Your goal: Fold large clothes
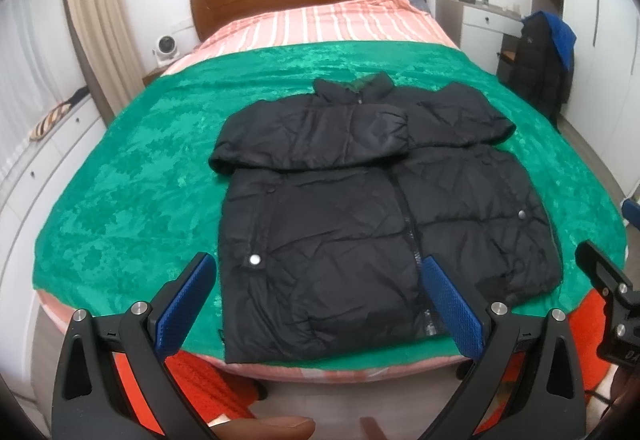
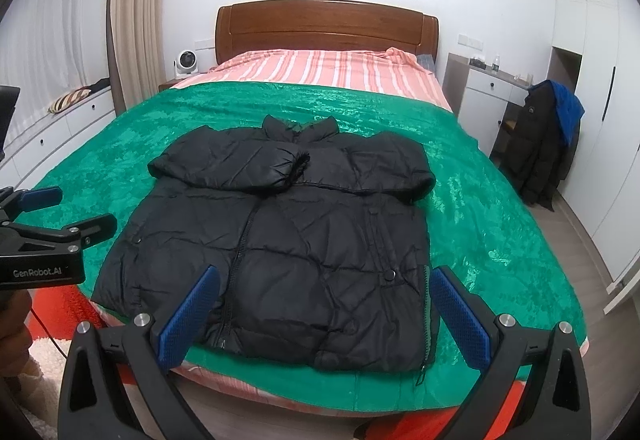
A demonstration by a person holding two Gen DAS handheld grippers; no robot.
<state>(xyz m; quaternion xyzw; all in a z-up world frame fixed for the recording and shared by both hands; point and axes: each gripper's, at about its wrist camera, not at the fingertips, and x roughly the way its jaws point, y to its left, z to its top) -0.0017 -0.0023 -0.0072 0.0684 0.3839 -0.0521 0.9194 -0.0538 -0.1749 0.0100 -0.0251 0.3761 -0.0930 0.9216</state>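
Lying flat, the puffy quilted black jacket (image 2: 280,240) covers plush green blanket (image 2: 480,199).

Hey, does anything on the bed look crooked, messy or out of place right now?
Nothing stands out. The black puffer jacket lies flat on the green velvet blanket, both sleeves folded across its chest, hem near the bed's foot. Both the left gripper and the right gripper hang open, touching nothing.

There is 1 black puffer jacket (image 2: 280,240) on 1 green blanket (image 2: 480,199), on 1 bed (image 2: 328,67) with 1 wooden headboard (image 2: 326,27). 2 grippers hang near: left gripper (image 1: 318,294), right gripper (image 2: 326,306). Far left stands 1 fan (image 2: 185,64); far right, 1 chair draped with coats (image 2: 546,151).
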